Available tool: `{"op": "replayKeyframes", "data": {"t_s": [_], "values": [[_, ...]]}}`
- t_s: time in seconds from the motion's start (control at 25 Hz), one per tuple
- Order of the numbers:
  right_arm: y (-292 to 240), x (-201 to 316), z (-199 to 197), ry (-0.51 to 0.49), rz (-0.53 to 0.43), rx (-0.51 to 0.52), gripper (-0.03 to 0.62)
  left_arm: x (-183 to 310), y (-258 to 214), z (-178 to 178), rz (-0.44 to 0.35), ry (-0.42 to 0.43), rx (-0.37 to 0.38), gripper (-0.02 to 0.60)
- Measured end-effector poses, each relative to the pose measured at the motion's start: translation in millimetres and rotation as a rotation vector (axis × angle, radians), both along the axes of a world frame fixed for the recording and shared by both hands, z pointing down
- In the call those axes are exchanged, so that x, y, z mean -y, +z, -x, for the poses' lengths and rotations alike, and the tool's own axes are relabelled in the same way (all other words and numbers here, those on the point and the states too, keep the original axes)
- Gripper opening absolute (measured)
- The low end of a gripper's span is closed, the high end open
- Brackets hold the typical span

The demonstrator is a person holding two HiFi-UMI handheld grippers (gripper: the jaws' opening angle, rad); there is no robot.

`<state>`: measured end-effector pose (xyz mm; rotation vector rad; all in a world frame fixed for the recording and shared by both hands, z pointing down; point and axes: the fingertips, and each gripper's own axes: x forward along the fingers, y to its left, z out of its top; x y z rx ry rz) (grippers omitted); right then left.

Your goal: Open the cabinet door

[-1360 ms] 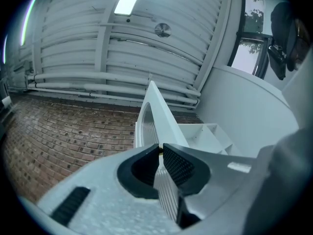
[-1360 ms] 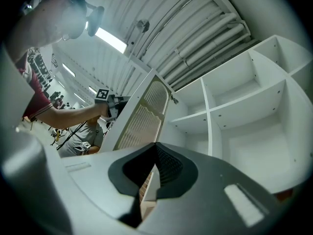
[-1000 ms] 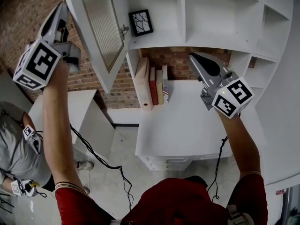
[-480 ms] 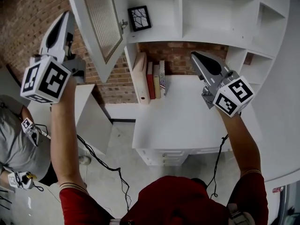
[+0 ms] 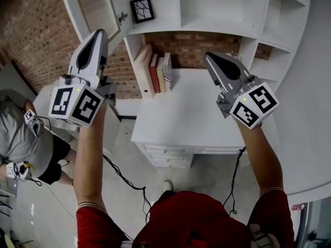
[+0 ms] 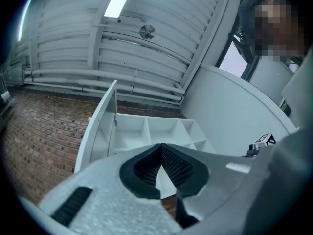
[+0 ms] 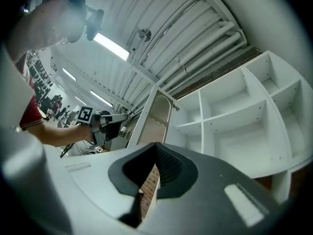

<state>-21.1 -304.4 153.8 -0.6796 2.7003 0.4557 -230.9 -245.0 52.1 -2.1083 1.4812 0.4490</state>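
The white cabinet door (image 5: 94,5) with its ribbed glass panel stands swung open at the top left, hinged to the white shelf unit (image 5: 207,9). My left gripper (image 5: 100,33) is shut and empty, below the door's lower edge and apart from it. In the left gripper view the door (image 6: 100,124) shows edge-on beyond the closed left gripper (image 6: 160,149). My right gripper (image 5: 207,58) hangs over the white desk (image 5: 181,118), jaws together, holding nothing. From the right gripper (image 7: 156,146) the open door (image 7: 157,115) and the left gripper (image 7: 108,122) show.
A framed picture (image 5: 141,10) stands on a shelf just inside the opened compartment. Books (image 5: 154,68) lean at the desk's back left. A brick wall (image 5: 36,30) lies behind. A seated person (image 5: 20,143) is at the far left, and a cable (image 5: 124,180) trails over the floor.
Both grippers have drawn back from the cabinet. The left one dropped from beside the door to below it. The door stays open.
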Motion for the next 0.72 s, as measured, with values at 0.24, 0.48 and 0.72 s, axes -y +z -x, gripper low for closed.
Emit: {"op": "replayKeyframes", "data": {"t_s": [0.24, 0.48, 0.72], "values": [[25, -43, -53, -0.018, 0.024, 0.010, 0.012, -36, 59, -91, 0.053, 0.006, 0.013, 0.003], [51, -70, -84, 0.017, 0.032, 0.010, 0.012, -59, 112, -154, 0.119, 0.043, 0.045, 0.004], [68, -90, -91, 0.075, -0.007, -0.018, 0.012, -66, 160, -185, 0.194, 0.106, 0.078, 0.005]]}}
